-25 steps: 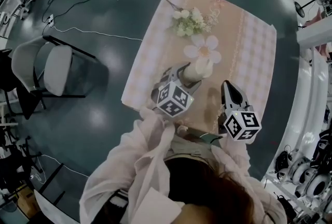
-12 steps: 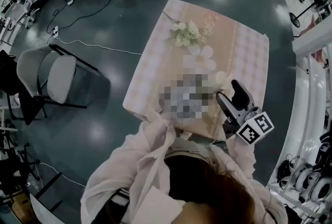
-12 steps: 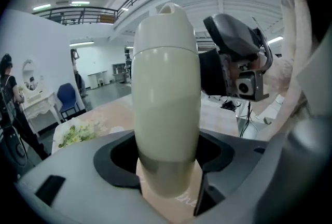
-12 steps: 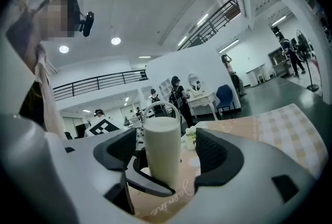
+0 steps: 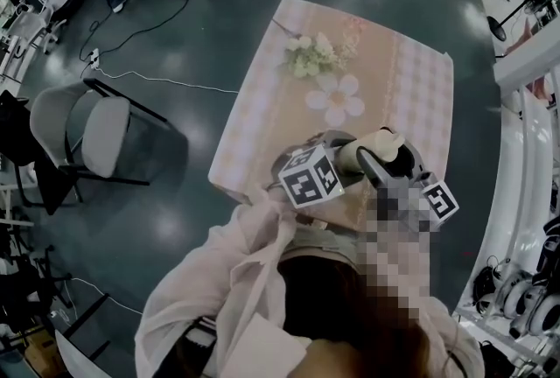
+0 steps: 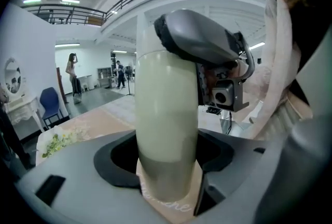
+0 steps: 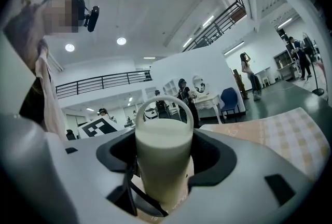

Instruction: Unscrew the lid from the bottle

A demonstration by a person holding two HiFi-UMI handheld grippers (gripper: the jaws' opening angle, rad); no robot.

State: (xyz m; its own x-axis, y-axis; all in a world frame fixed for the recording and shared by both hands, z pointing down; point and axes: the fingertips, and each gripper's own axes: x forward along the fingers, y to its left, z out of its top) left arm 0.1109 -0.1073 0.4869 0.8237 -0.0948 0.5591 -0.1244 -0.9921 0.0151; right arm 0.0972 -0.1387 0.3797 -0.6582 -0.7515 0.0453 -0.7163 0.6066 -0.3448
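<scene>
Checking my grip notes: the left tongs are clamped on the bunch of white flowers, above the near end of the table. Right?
Not quite. The left tongs are clamped on the cream bottle, not the flowers; the left gripper view shows it between the pads. The bunch of white flowers lies at the far end of the table. The rest holds.

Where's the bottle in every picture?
Head view: the bottle is right of the middle, just below the flower-shaped mat.
Left gripper view: the bottle stands tall in the middle of the picture.
Right gripper view: the bottle is low in the middle, with a loop on top.
Shared landmark: the pink tablecloth shows in all three.
</scene>
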